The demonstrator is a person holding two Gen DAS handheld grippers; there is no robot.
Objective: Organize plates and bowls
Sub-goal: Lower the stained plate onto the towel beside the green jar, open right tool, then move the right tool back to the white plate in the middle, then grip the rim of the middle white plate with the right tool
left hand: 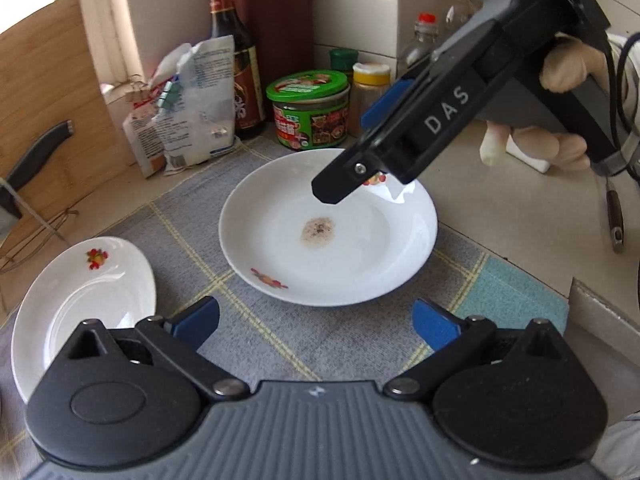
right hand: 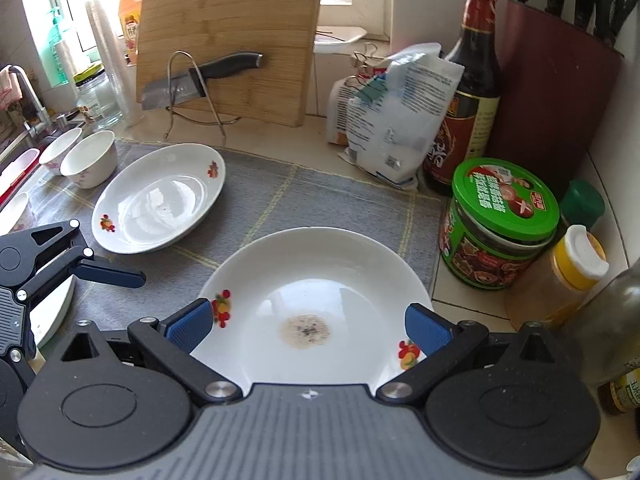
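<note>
Two plates lie apart on the grey mat (right hand: 340, 196), so I judge the stacking barely begun. The soiled plate (right hand: 316, 280), with a brown spot at its middle, sits near the mat's right edge, beside the green-lidded jar (right hand: 500, 216). The clean plate (right hand: 160, 196) sits toward the mat's left part. My right tongs (right hand: 308, 326) hang over the soiled plate's near rim, blue pads wide apart, holding nothing. My left tongs (left hand: 316, 328) are also wide and empty, over bare mat between the two plates.

Only the right view shows the bowls (right hand: 80, 156) at the mat's far left corner by the sink, still unsorted, and another plate (right hand: 52, 308) under the left tongs at the mat's left edge. Only the left view shows my gloved hand (left hand: 560, 76) gripping the right tongs from above.
</note>
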